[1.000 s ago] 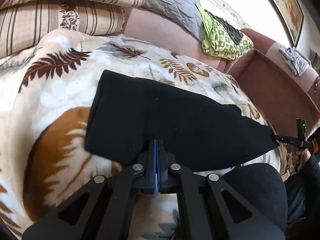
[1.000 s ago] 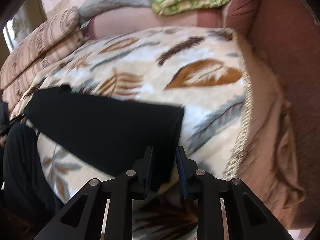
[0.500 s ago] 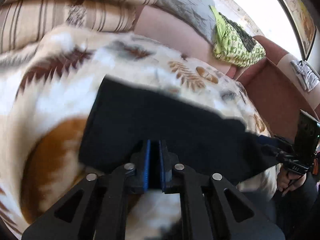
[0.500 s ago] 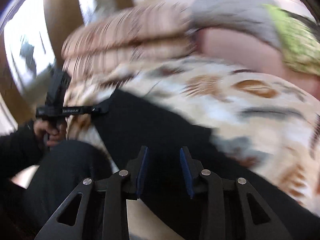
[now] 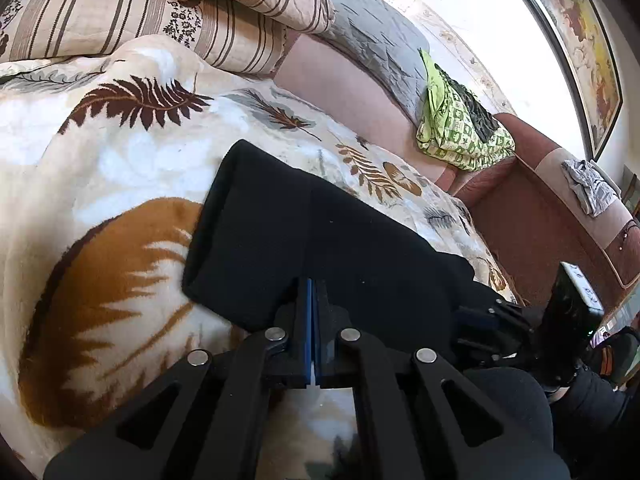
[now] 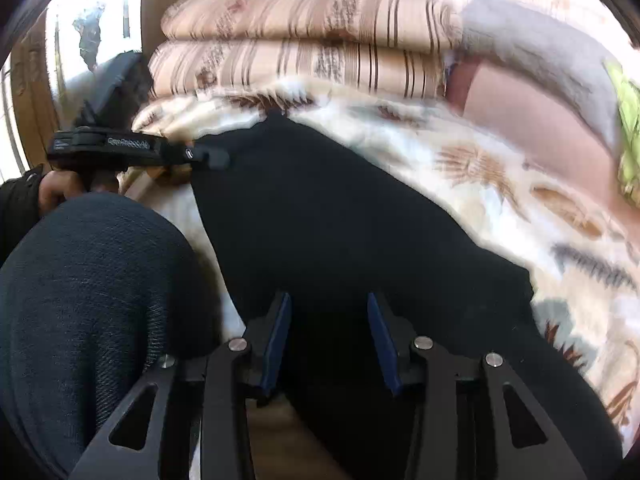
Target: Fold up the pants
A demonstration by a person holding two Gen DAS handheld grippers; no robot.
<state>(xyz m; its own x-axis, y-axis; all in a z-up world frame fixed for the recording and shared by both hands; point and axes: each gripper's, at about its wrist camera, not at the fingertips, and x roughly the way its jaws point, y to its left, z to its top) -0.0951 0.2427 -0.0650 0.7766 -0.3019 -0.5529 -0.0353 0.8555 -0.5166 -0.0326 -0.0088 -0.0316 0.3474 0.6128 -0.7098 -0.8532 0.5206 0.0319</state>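
Black pants [image 5: 320, 232] lie folded lengthwise on a leaf-patterned blanket [image 5: 120, 184] over a sofa. My left gripper [image 5: 312, 292] is shut on the near edge of the pants at their left end. In the right wrist view the pants [image 6: 340, 216] stretch from upper left to lower right. My right gripper [image 6: 326, 316] is open, its blue pads straddling the near edge of the cloth. The left gripper [image 6: 208, 156] shows there at the pants' far end, and the right gripper [image 5: 480, 316] shows at the lower right of the left wrist view.
Striped cushions [image 5: 160, 12] and a grey pillow [image 5: 372, 40] line the sofa back. A green patterned cloth [image 5: 456, 128] lies at the right end, a grey cloth [image 5: 588, 188] on the armrest. The person's knee [image 6: 88, 288] is close beside the sofa edge.
My right gripper opened, let go of the pants' right end, and swung left along the near edge toward the left gripper. My left gripper loosened briefly and is clamped on the cloth again.
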